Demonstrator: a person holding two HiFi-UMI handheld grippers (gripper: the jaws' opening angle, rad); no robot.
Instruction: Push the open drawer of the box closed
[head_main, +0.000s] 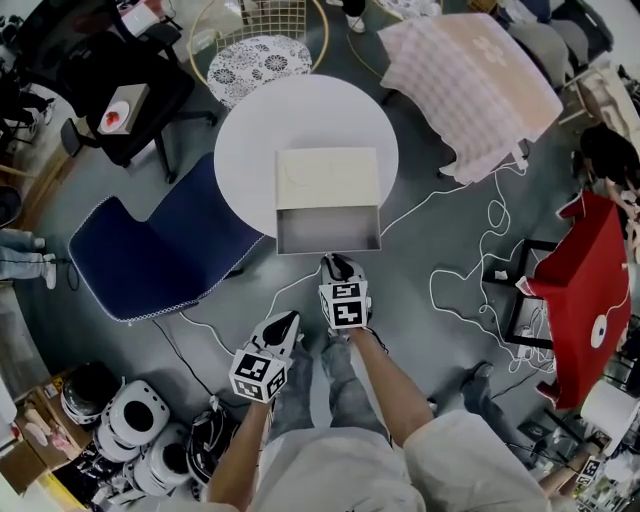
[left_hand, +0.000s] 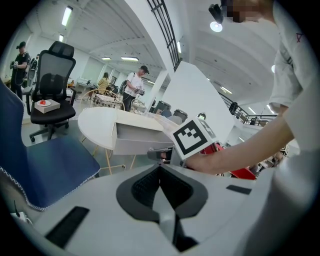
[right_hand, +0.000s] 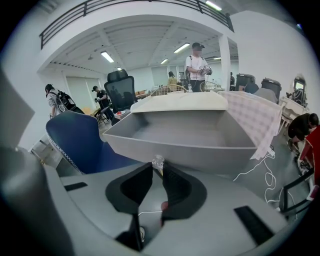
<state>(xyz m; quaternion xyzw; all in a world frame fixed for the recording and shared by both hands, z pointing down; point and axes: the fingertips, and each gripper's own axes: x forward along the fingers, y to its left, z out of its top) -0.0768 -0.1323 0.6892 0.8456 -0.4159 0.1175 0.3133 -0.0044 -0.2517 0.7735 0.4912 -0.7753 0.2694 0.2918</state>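
While the open drawer (head_main: 328, 229) juts toward me from the white box (head_main: 327, 178) on the round table (head_main: 250, 150), my right gripper (right_hand: 158, 167) pinches its small clear knob (right_hand: 158, 160); my left gripper (left_hand: 160, 166) hangs behind, jaws pressed together.

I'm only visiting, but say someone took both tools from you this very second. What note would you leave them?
Left tool: shut, empty, held low and back from the table.
Right tool: at the front of the drawer, tips closed on its small clear knob.
Box: on the round white table; its drawer is pulled out toward you and looks empty.
Done: the reach to the drawer front.
Left: push the drawer straight in until it sits flush with the box, then let go.
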